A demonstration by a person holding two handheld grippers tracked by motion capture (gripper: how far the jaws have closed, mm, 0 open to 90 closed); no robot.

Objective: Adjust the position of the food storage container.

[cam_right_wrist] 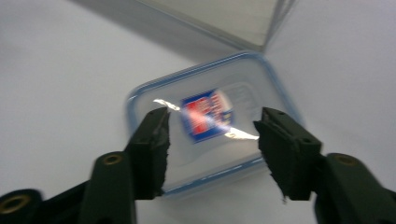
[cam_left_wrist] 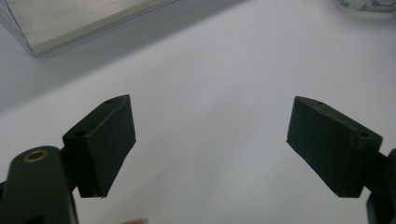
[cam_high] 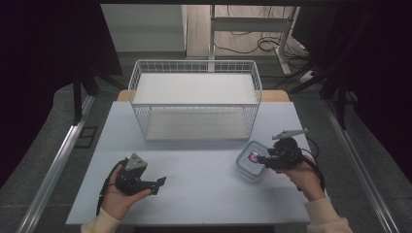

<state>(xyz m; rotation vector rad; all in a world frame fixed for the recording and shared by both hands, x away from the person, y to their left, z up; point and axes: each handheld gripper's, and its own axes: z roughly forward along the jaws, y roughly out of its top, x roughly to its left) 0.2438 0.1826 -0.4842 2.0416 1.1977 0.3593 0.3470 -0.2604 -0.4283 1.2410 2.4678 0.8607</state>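
Hovering over the container [cam_right_wrist: 210, 135], the right gripper [cam_right_wrist: 212, 140] straddles its lid, half-open, gripping nothing; left gripper [cam_left_wrist: 210, 140] gapes empty, well apart.

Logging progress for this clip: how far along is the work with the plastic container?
Nothing looks finished: the wire basket holds no container. In hand: the right gripper is over the lidded container, jaws apart, not gripping. The left gripper waits open. Grasping and moving remain.

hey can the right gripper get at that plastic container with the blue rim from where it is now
Probably yes. The right gripper hangs just over the plastic container, its fingers apart on either side of the lid, and nothing lies between them. They do not seem to press on it yet.
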